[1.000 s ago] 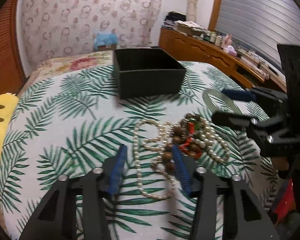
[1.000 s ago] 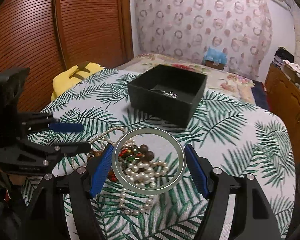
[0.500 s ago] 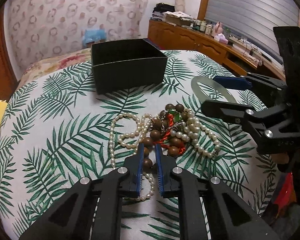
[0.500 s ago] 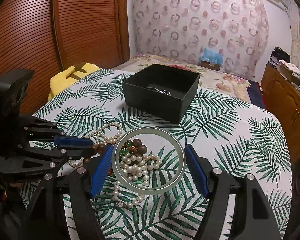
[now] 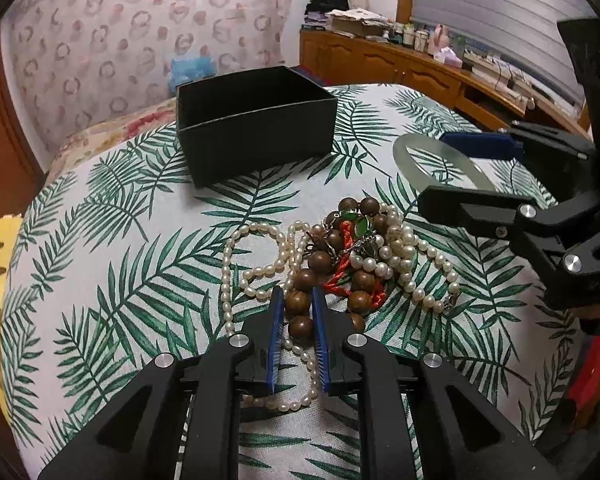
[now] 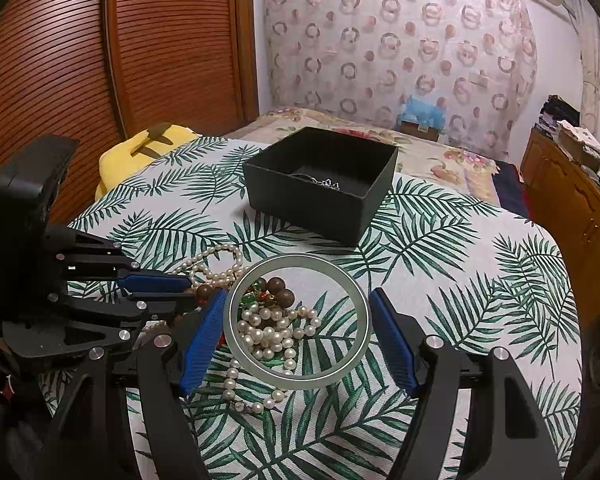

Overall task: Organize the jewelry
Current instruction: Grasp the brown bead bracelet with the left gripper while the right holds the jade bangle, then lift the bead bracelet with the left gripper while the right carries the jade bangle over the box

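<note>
A heap of jewelry lies on the leaf-print tablecloth (image 5: 100, 280): a white pearl necklace (image 5: 236, 264), a brown wooden bead bracelet (image 5: 300, 302) and a green and red piece (image 5: 356, 224). My left gripper (image 5: 297, 304) is shut on the wooden beads at the heap's near edge; it is also seen from the side (image 6: 190, 291). My right gripper (image 6: 296, 322) is shut on a pale green bangle (image 6: 300, 382), held just above the heap; the bangle (image 5: 410, 160) hangs right of the heap. Behind stands an open black box (image 6: 320, 196) with a silver chain (image 6: 324, 182) inside.
A yellow cushion (image 6: 140, 156) lies past the table's left edge. A wooden cabinet (image 5: 420, 68) loaded with clutter runs along the right wall. Behind the table is a flowered bed (image 6: 420, 152) and a patterned curtain (image 6: 380, 40); a slatted wooden door (image 6: 60, 60) stands at left.
My left gripper has moved forward to the heap and its fingers have come together around the wooden beads. The right gripper holds still with the bangle.
</note>
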The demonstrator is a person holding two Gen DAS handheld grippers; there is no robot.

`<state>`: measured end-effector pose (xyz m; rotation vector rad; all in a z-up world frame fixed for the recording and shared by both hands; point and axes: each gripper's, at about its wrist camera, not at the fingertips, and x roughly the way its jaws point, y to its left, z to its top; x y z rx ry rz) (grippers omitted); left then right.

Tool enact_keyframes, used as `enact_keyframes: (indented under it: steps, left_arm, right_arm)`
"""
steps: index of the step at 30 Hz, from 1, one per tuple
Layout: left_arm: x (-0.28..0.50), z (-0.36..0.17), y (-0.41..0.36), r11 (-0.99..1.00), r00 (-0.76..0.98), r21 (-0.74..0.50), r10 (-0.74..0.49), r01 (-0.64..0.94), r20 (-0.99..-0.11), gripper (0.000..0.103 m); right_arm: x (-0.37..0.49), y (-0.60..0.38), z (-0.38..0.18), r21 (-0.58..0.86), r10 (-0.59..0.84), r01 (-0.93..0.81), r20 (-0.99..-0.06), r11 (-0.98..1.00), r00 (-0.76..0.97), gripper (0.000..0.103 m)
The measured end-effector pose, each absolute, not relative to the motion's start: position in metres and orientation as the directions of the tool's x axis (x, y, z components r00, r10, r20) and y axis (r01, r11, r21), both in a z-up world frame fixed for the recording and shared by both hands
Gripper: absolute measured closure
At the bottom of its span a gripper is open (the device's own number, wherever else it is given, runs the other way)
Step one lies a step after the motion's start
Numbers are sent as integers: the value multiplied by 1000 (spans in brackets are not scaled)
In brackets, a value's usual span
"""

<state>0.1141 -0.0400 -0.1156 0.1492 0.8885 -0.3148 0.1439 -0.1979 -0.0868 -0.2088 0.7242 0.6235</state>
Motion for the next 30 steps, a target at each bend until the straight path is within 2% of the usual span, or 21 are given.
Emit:
enact_keyframes:
  steps: [6,11,17,30]
  left_arm:
    - [115,-114,-42,936,587,16,-207,351,-783,91]
    - [107,-85,-38,938,651,-36,-267,345,-711,91]
    - [104,-44,-42,932,702,-28,-293,362,-649,91]
    - [102,7,-34,928,750,-54,-331,369,-573,91]
  right_arm:
    - [144,-202,-82,31,458,-594,-670,804,584,29]
    - [143,-205,-77,29,457,-590,-664,807,592,29]
    - [142,-207,-70,28,459,-587,-654,809,601,29]
    - [142,-208,-59,19,459,-585,-640,811,616,29]
